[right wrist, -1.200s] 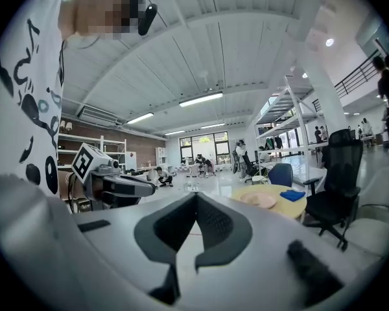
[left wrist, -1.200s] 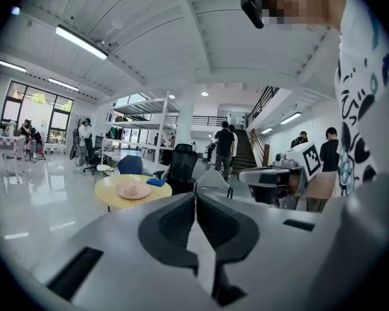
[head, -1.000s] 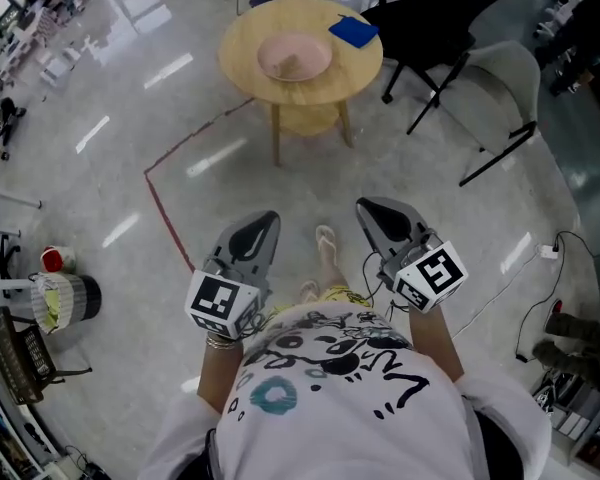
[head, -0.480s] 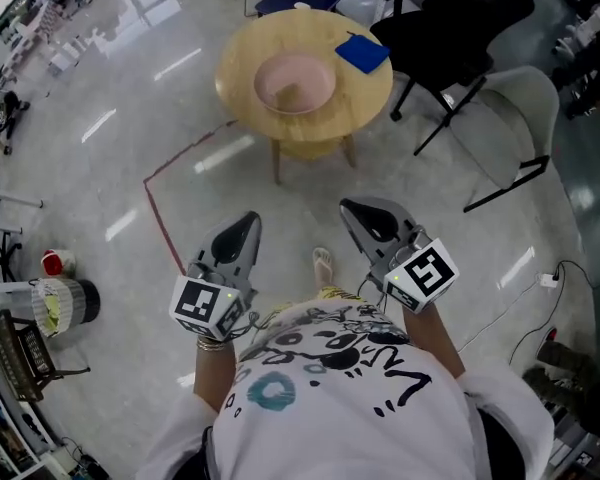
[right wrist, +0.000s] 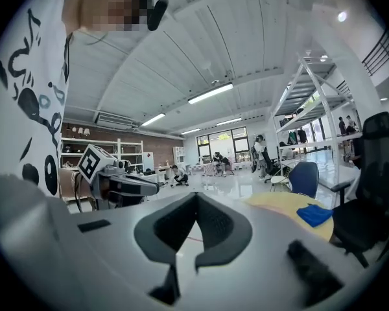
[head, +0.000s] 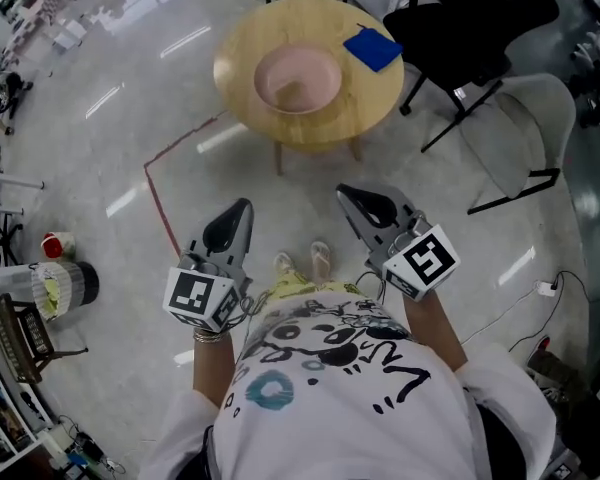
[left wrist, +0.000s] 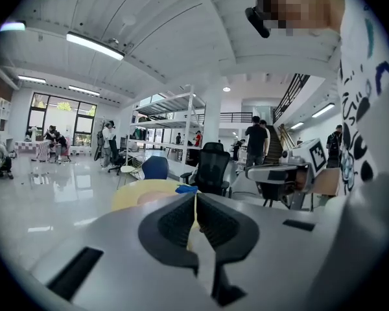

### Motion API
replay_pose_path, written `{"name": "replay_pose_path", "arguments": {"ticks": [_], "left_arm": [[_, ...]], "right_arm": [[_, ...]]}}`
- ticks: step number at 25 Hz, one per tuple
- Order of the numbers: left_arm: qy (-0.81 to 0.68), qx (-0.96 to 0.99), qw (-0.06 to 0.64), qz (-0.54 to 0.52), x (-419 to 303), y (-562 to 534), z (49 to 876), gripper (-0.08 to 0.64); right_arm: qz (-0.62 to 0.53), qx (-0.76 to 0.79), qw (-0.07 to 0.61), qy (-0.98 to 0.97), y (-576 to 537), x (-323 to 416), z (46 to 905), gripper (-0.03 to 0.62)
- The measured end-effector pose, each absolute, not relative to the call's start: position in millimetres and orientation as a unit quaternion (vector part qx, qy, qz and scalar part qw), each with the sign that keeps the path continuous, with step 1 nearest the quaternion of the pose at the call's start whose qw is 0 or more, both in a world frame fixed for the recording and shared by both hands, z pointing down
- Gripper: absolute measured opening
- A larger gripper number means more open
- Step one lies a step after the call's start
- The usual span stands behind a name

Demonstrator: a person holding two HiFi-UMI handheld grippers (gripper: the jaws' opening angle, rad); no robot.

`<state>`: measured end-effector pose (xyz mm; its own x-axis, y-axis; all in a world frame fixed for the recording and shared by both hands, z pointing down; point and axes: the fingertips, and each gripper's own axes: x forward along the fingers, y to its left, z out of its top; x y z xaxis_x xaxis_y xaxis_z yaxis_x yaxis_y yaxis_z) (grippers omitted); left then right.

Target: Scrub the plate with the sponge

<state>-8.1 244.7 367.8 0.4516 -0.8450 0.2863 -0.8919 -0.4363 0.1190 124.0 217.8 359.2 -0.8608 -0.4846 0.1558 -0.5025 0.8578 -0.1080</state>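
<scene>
At left, the grey left gripper (head: pixel 238 213) is held closed on nothing. On the round wooden table (head: pixel 236 80), the shallow pink plate (head: pixel 297 78) is judged rigid and breakable. The right gripper (head: pixel 352 196) is closed too. The flat blue sponge (head: pixel 372 48), soft and light, is best pinched edgewise.

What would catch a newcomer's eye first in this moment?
A round wooden table stands ahead, bearing a pink plate at its middle and a blue sponge near its right edge. Nearer, the left claw and right claw are held side by side, both shut and empty, short of the table.
</scene>
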Motion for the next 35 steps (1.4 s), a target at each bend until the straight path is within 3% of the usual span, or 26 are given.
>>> {"name": "replay_pose_path", "arguments": {"ticks": [35], "left_arm": [[-0.393,0.897,0.156,0.128,-69,27,413,0.023]], "right_arm": [[0.086,0.33,0.097,-0.935,16,34,378,0.028]]}}
